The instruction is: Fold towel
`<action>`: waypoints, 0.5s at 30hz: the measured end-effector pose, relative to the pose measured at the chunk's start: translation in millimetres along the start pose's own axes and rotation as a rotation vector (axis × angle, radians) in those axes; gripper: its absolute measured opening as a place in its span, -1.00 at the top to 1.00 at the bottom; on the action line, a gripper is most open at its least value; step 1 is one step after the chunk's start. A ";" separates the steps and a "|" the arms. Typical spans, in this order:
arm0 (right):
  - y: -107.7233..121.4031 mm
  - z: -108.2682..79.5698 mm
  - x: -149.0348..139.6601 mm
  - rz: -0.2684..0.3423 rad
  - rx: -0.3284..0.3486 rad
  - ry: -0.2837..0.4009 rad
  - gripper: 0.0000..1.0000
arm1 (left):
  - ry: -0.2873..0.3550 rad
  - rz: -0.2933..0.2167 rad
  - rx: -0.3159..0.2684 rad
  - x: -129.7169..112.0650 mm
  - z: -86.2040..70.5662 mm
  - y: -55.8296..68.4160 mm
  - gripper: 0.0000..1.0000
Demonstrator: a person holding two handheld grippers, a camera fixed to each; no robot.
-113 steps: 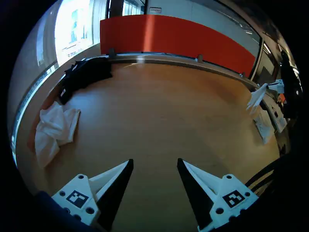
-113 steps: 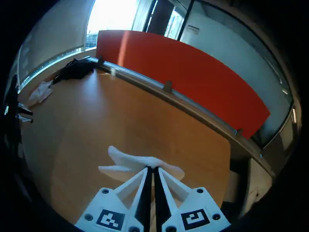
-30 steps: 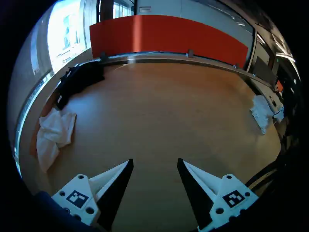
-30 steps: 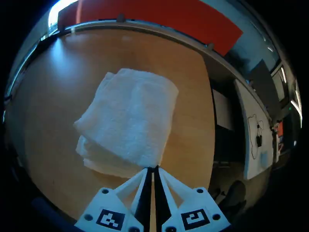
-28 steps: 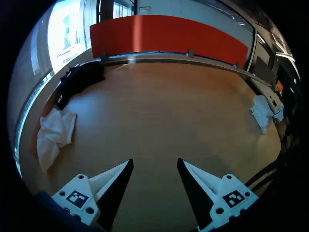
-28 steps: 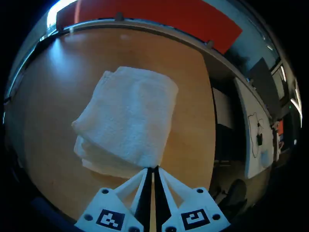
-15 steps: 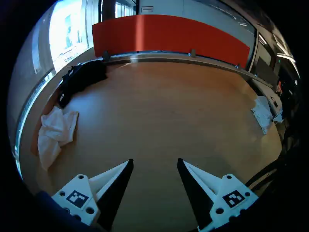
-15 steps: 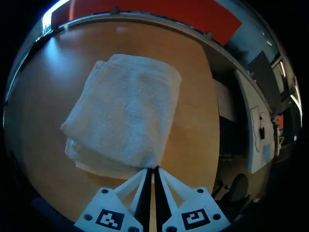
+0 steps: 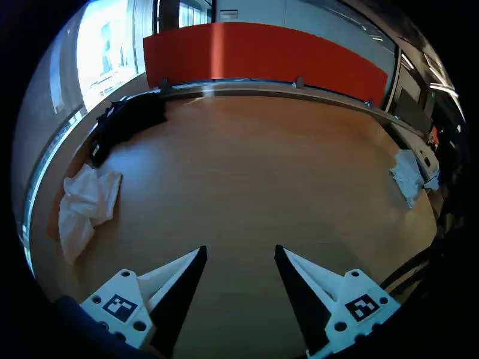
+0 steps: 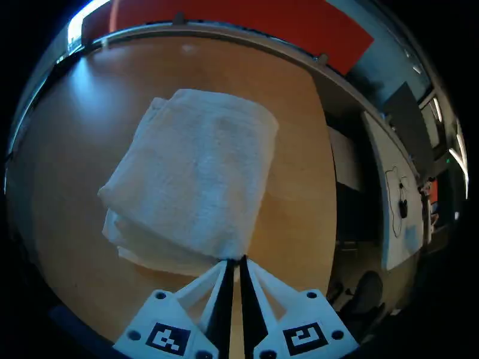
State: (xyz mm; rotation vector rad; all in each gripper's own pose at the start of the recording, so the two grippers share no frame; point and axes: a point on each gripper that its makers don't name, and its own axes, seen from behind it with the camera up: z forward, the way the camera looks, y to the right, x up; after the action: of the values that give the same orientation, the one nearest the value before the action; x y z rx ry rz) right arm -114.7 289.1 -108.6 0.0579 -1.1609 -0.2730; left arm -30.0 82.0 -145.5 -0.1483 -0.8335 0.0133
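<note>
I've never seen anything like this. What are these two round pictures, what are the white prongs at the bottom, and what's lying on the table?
There is no robot here. A person holds a hand tool with two fingers in each hand, and a small wide-angle camera rides on each tool, looking forward along its fingers. The white prongs are those fingers.

The left gripper view shows the left gripper open and holding nothing above a wooden table. Off to its left lie a crumpled white cloth and a dark bundle.

The right gripper view looks down on a folded towel lying on the table. The right gripper appears closed on the towel's near corner.
</note>
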 end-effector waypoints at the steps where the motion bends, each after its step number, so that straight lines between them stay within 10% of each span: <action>1: 1.0 -0.5 -0.7 0.001 -0.004 -0.001 0.82 | 0.001 0.001 -0.001 0.2 -0.1 0.0 -0.67; 15: 21.2 -9.5 -12.3 0.041 -0.079 -0.008 0.60 | 0.010 0.007 -0.008 4.5 0.0 -4.0 -0.67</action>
State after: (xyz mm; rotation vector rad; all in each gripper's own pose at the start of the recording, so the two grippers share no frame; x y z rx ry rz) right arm -106.7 311.6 -119.5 -0.0364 -1.1566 -0.2830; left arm -27.2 78.4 -141.6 -0.1588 -0.8232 0.0158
